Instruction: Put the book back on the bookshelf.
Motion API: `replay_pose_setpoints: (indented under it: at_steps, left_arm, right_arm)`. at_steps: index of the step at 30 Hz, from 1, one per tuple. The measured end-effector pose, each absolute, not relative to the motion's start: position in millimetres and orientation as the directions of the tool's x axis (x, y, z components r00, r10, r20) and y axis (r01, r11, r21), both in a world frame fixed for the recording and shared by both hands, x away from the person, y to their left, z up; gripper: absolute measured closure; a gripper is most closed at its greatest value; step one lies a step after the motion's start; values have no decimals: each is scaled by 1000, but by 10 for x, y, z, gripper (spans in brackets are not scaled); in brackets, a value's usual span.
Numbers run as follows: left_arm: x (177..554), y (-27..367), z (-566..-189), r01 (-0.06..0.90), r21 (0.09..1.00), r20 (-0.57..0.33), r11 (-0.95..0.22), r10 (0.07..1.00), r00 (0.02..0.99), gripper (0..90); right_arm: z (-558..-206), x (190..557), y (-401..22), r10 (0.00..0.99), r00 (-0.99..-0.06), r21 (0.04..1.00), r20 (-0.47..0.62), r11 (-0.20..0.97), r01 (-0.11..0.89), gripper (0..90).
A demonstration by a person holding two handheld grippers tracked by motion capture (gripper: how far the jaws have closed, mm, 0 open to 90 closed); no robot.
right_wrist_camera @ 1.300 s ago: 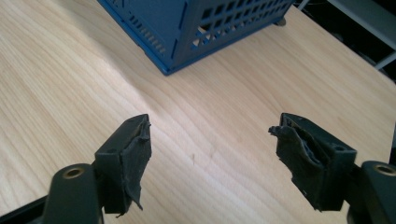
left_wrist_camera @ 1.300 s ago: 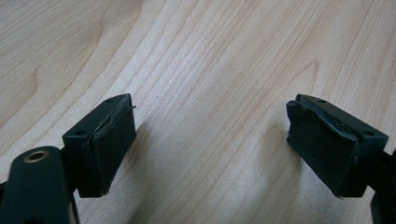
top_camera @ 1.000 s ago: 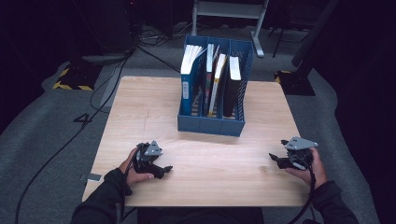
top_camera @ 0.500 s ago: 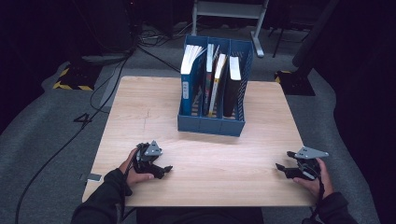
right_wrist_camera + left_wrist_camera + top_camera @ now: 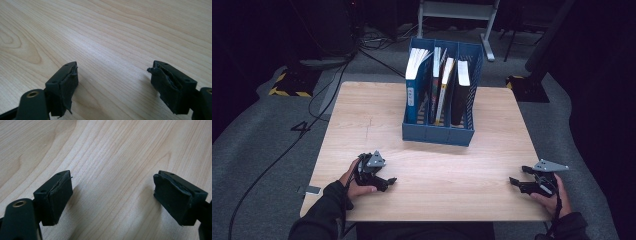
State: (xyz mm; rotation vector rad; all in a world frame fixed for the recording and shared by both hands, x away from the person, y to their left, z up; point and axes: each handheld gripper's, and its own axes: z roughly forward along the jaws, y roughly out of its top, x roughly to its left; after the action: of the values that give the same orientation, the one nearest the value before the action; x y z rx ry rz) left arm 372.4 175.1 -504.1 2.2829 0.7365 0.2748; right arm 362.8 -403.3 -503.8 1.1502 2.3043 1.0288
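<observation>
The left gripper (image 5: 388,181) rests low over the table (image 5: 377,115) at about 7 o'clock, held in the person's left hand (image 5: 354,182), its tips pointing toward 3 o'clock. In the left gripper view its jaws stand wide apart with bare wood grain between them, gripping nothing (image 5: 112,195); the pads (image 5: 60,197) look worn at the edges.

The right gripper (image 5: 515,181) sits near the table's edge at about 4 o'clock, held in the right hand (image 5: 552,195), its tips pointing toward 9 o'clock, and a grey plate (image 5: 551,165) rides on top of it. In the right gripper view its jaws are also spread wide and hold nothing (image 5: 113,77); the rubber on both pads (image 5: 68,87) is frayed and peeling.

The two grippers are well apart, with open tabletop between them.

The file box (image 5: 437,134), blue with three slots, stands upright toward 12 o'clock, slightly right of the table's middle and well apart from both grippers. Books (image 5: 445,90) stand in it: a white-topped one in the slot at the 9 o'clock side, thinner ones in the middle, a dark one at the 3 o'clock side. Cables (image 5: 327,95) lie on the grey floor beyond the table at 10 o'clock.
</observation>
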Motion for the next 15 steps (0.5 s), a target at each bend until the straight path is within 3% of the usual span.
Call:
replay_pose_setpoints:
  at_steps: [15]
  left_arm:
    - [3727,1753,-5041,426,689,-15,-586,577,817,153]
  right_arm:
    - [-5037,3630,-4035,800,-600,744,-2,402,534,218]
